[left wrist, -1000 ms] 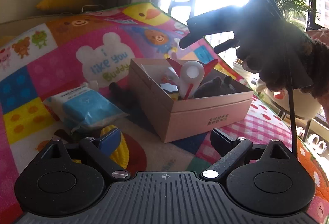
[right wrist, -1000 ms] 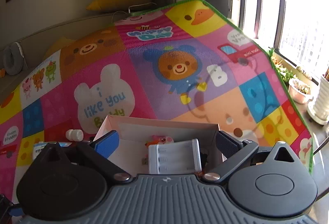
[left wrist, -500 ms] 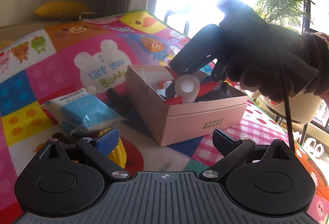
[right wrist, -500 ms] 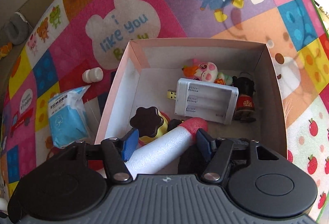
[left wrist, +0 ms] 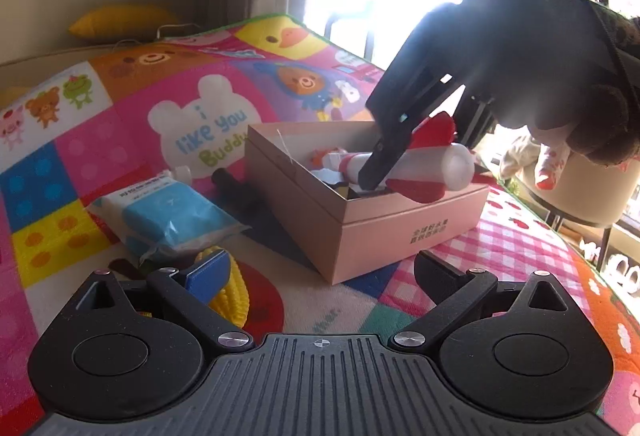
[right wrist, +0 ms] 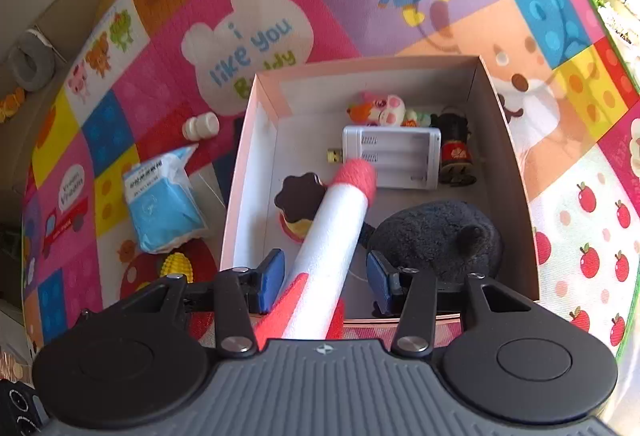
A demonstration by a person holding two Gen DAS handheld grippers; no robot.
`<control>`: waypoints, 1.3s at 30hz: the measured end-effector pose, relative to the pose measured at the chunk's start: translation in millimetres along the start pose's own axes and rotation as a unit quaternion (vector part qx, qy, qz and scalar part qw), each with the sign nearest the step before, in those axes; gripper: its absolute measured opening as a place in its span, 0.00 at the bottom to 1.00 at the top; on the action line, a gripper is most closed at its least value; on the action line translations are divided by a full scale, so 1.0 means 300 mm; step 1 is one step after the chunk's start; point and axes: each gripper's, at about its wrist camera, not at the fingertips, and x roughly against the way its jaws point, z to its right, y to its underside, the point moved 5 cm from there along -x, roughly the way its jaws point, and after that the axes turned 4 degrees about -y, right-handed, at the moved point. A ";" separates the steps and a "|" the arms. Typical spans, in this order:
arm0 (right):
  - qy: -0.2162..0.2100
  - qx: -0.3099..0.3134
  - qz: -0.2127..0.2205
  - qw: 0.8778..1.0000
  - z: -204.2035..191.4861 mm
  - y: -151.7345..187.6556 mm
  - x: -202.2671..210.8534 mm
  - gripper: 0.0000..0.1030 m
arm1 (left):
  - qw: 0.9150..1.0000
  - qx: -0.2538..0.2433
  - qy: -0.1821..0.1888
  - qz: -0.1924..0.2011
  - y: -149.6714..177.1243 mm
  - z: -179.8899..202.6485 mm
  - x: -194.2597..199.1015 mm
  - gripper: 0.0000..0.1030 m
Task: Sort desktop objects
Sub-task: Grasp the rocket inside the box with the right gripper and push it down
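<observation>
**Foam rocket hangs over the pink box**

The right gripper (right wrist: 326, 276) points steeply down over the open pink box (right wrist: 508, 140), with a white foam rocket (right wrist: 340, 220) lying between its blue pads. Its jaws have just been closing, yet in the right wrist view a gap shows on both sides of the rocket's body, so the pads do not seem to press it. The rocket's red tip sits over the white battery charger (right wrist: 396, 156) inside the box. Beside that lie a small pig figure (right wrist: 384, 108), a dark round toy (right wrist: 454, 152), a brown-topped cake toy (right wrist: 298, 196) and a dark plush toy (right wrist: 436, 236).

Left of the box, on the colourful play mat (right wrist: 140, 84), rest a blue tissue pack (right wrist: 160, 200), a small white bottle (right wrist: 202, 126) and a yellow toy corn (right wrist: 176, 266).

The left gripper (left wrist: 320, 276) stays near, low over the mat, jaws wide and empty, the corn just beyond its left pad.
</observation>
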 end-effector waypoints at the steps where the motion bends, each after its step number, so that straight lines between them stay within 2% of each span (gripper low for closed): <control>1: 0.001 -0.001 -0.016 1.000 -0.003 0.004 -0.028 0.43 | 1.000 -0.004 -0.002 0.000 0.000 0.004 0.000 0.98; 2: 0.003 -0.006 -0.023 1.000 -0.002 0.005 -0.049 0.40 | 1.000 -0.007 -0.003 0.001 0.002 0.005 0.002 0.98; 3: 0.000 -0.011 -0.029 1.000 -0.001 0.008 -0.062 0.32 | 1.000 -0.007 -0.005 0.002 0.003 0.004 0.004 0.98; 4: -0.003 -0.016 -0.028 0.999 0.000 0.007 -0.060 0.32 | 1.000 -0.005 -0.005 0.003 0.003 0.002 0.005 0.99; 10: -0.006 0.013 0.090 0.996 -0.020 -0.077 0.113 0.31 | 1.000 0.002 -0.002 -0.008 0.005 -0.004 -0.005 0.99; 14: -0.009 0.027 0.120 0.992 -0.041 -0.139 0.091 0.33 | 1.000 0.003 -0.007 -0.010 0.007 -0.006 -0.006 0.99; 15: -0.019 0.032 0.121 0.992 -0.051 -0.150 0.064 0.33 | 1.000 0.004 -0.009 -0.010 0.006 -0.007 -0.008 0.99; 18: -0.022 0.033 0.115 0.993 -0.066 -0.163 -0.015 0.50 | 1.000 0.008 -0.012 -0.011 0.006 -0.010 -0.008 0.99; 21: -0.032 0.027 0.120 0.992 -0.055 -0.155 -0.031 0.50 | 1.000 0.012 -0.008 -0.014 0.007 -0.013 -0.010 0.99; 23: -0.037 0.030 0.125 0.991 -0.049 -0.146 -0.022 0.48 | 1.000 0.015 -0.005 -0.018 0.007 -0.015 -0.014 0.99; 25: -0.039 0.038 0.120 0.991 -0.048 -0.133 -0.019 0.33 | 1.000 0.018 -0.004 -0.020 0.006 -0.018 -0.016 0.99; 27: -0.054 0.044 0.102 0.992 -0.052 -0.111 -0.026 0.28 | 1.000 0.019 -0.004 -0.020 0.005 -0.020 -0.017 0.99; 30: -0.063 0.048 0.070 0.994 -0.060 -0.062 -0.051 0.27 | 1.000 0.019 -0.005 -0.020 0.007 -0.019 -0.015 0.99; 32: -0.090 0.035 0.053 0.994 -0.061 -0.027 -0.063 0.27 | 1.000 0.019 -0.005 -0.021 0.007 -0.019 -0.015 0.99; 37: -0.142 -0.023 0.056 0.988 -0.024 -0.023 -0.084 0.27 | 1.000 0.016 -0.011 -0.023 0.009 -0.017 -0.015 0.99; 39: -0.133 -0.022 0.068 0.988 -0.021 -0.031 -0.089 0.27 | 1.000 0.015 -0.015 -0.023 0.008 -0.016 -0.015 0.99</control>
